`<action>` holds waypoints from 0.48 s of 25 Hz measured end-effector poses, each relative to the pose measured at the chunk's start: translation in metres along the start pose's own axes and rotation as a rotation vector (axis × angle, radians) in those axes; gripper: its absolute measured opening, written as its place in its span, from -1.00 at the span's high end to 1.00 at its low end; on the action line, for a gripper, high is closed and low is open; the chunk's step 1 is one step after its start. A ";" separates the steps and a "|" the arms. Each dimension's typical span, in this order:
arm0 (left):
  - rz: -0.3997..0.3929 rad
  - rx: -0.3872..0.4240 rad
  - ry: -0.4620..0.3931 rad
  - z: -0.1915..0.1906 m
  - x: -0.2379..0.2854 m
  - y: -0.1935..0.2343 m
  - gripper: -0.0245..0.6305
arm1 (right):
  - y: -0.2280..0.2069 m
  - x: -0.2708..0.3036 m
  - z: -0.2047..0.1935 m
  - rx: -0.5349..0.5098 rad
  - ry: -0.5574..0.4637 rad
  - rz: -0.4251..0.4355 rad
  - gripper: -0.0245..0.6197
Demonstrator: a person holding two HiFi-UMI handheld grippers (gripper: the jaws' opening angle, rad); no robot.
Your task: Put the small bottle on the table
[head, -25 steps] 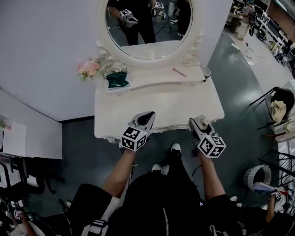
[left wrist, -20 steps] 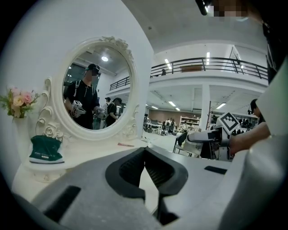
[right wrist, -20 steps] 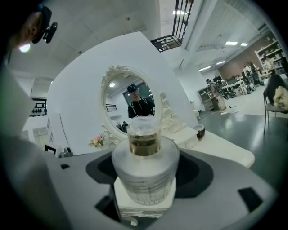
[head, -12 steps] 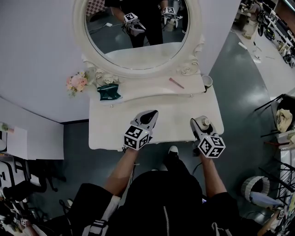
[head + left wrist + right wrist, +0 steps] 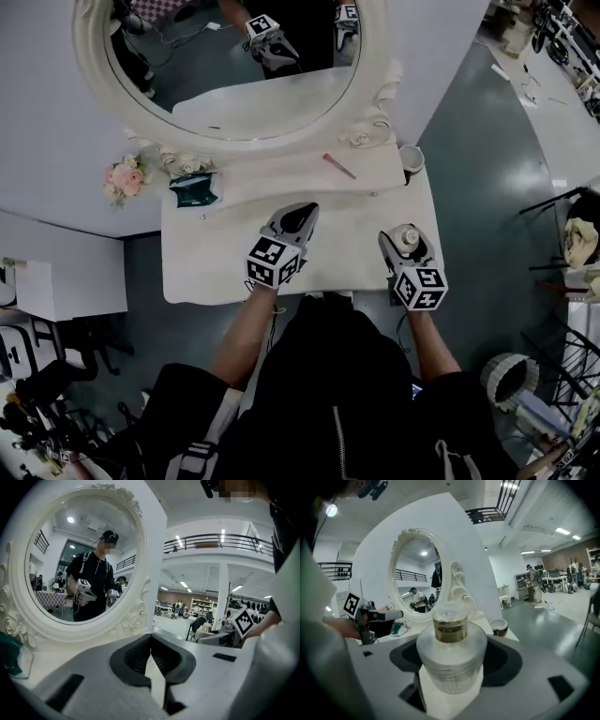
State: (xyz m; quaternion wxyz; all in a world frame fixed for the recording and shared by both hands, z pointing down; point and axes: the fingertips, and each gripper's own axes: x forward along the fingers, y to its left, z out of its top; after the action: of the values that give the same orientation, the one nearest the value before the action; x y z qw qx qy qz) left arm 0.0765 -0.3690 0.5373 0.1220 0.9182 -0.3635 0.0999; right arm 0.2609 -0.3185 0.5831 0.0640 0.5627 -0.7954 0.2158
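Hidden or unclear: the base of the small bottle [image 5: 451, 656] is masked by the grey jaws, so contact with the surface [image 5: 211, 272] cannot be judged. The mirror [image 5: 370, 66] is cut off at the top of the head view. The dark green item [image 5: 194, 187] on the rear ledge cannot be identified.

Materials: the bottle is of clear glass, round, with a finely textured lower body, an amber-filled neck and a clear cap. The surface is white and smooth; the oval mirror frame is white and carved.

Right gripper [image 5: 403, 242]: its jaws are pinched on the bottle, which is held upright above the surface's right front part.

Left gripper [image 5: 298, 220]: its jaws are pressed together, nothing between them.
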 end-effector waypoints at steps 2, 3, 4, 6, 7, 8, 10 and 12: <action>-0.011 -0.009 0.012 -0.003 0.013 0.000 0.92 | -0.010 0.004 -0.004 -0.012 0.014 -0.013 -0.12; -0.018 -0.013 0.019 -0.004 0.019 0.000 0.92 | -0.015 0.007 -0.006 -0.015 0.020 -0.024 -0.12; -0.026 -0.015 0.025 -0.006 0.024 0.001 0.92 | -0.021 0.010 -0.009 -0.018 0.027 -0.037 -0.12; -0.039 -0.019 0.039 -0.010 0.032 0.006 0.92 | -0.033 0.019 -0.015 -0.021 0.041 -0.064 -0.12; -0.043 -0.023 0.046 -0.013 0.035 0.009 0.92 | -0.040 0.023 -0.017 -0.022 0.047 -0.079 -0.12; -0.047 -0.028 0.052 -0.016 0.038 0.010 0.92 | -0.047 0.027 -0.019 -0.024 0.050 -0.092 -0.12; -0.052 -0.038 0.068 -0.022 0.044 0.010 0.92 | -0.064 0.032 -0.022 -0.028 0.054 -0.114 -0.12; -0.053 -0.045 0.085 -0.028 0.048 0.010 0.92 | -0.082 0.039 -0.023 -0.039 0.056 -0.137 -0.12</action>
State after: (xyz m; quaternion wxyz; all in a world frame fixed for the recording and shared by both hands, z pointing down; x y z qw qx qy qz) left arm 0.1016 -0.3989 0.5786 0.1607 0.9194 -0.3357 0.1274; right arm 0.3192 -0.3648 0.6394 0.1120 0.6080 -0.7571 0.2111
